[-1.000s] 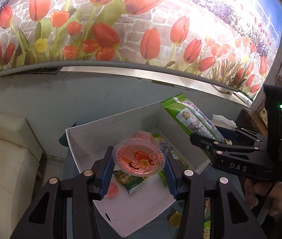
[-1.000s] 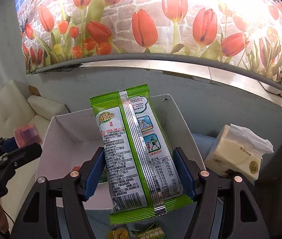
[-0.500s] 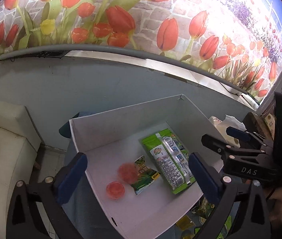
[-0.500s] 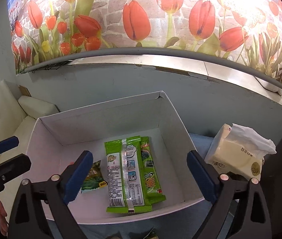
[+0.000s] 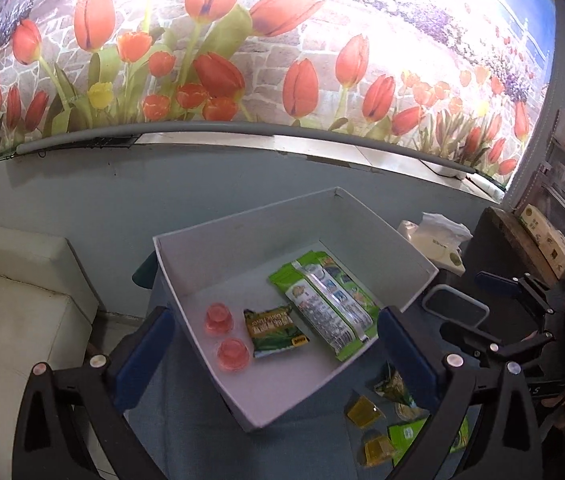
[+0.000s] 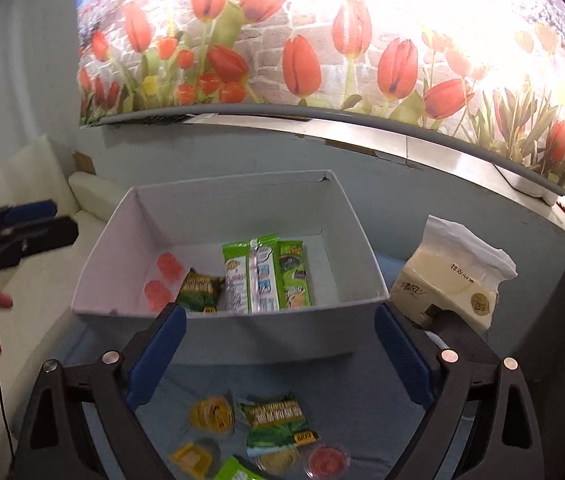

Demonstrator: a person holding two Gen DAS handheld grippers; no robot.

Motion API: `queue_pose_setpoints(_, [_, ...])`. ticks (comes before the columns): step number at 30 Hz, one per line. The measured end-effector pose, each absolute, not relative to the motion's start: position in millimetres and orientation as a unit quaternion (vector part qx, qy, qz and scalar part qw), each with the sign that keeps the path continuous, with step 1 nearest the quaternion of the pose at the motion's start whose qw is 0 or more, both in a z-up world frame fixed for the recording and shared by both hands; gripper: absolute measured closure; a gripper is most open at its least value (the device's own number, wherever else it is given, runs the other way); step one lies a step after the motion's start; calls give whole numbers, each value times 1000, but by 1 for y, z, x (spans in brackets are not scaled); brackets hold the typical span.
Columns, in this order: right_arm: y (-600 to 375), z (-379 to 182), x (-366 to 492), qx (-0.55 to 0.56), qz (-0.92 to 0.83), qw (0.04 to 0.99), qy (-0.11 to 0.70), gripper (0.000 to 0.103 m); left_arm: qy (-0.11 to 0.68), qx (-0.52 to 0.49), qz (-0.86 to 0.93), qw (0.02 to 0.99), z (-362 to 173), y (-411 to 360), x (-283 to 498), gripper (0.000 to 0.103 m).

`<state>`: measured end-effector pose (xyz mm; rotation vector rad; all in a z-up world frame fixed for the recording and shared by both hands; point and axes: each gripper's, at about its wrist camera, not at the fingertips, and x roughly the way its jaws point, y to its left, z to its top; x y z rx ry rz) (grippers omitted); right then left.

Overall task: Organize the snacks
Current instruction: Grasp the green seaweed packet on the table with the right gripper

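Two pink jelly cups (image 5: 224,334) and green wafer packet (image 5: 324,304) now inside white box (image 5: 242,236), released moments ago. Left hand-held gripper (image 5: 270,346) and right hand-held gripper (image 6: 278,350) wide open, empty. Remaining: yellow jelly cups (image 6: 212,414) in front of box.

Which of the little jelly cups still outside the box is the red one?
The red jelly cup at the far right of the loose pile; the other cups beside it on the blue cloth are yellow.
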<state>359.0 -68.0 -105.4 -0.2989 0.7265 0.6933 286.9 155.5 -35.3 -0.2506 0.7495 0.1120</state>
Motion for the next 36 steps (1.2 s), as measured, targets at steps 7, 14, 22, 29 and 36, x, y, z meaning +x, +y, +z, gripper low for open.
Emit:
queue_pose_setpoints(7, [-136, -149, 293, -188, 392, 828, 353, 0, 367, -90, 22, 926, -49, 107, 224, 0])
queue_pose_setpoints(14, [-164, -201, 263, -242, 418, 793, 370, 0, 385, -112, 6, 916, -91, 58, 166, 0])
queue_pose_setpoints(22, [-151, -238, 266, -278, 437, 767, 378, 0, 422, -142, 10, 895, -125, 33, 129, 0])
queue_pose_setpoints(29, [-141, -257, 294, -280, 468, 733, 407, 0, 417, -146, 19, 897, -121, 34, 122, 0])
queue_pose_setpoints(36, [-154, -258, 281, -244, 445, 760, 407, 3, 425, -141, 29, 894, -127, 37, 128, 0])
